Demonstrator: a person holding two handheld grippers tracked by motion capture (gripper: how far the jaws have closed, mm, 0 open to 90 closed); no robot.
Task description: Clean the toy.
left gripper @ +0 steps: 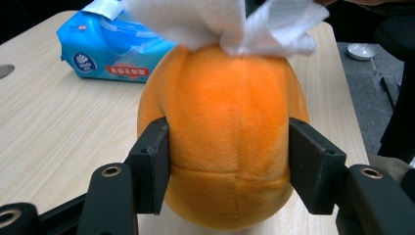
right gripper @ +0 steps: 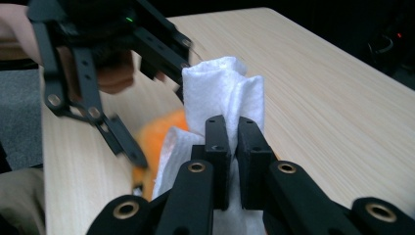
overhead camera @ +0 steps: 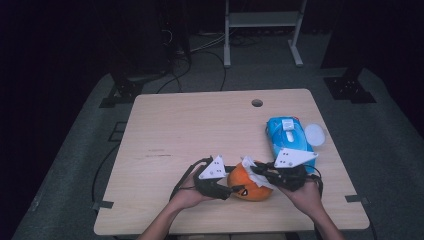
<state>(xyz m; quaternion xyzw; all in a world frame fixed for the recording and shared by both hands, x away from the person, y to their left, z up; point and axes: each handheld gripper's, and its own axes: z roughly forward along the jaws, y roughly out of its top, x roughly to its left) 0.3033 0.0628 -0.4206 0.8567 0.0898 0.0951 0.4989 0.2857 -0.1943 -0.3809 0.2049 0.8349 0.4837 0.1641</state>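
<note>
Left gripper [left gripper: 230, 161] clamped on orange plush toy [left gripper: 227, 127] on worktop [overhead camera: 190, 130]. Right gripper [right gripper: 234, 147] pinching white tissue [right gripper: 222, 93] atop toy. Blue wipes pack [overhead camera: 287, 137] nearby.

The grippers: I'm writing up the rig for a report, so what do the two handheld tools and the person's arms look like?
Both the left gripper and the right gripper are black linkage frames with flat rectangular jaw pads and brass-coloured pivot rivets. Each carries a pale grey three-cornered plate with small dots on top, and a black cable trails from the left one. The forearms are bare, with no sleeves in view.
</note>
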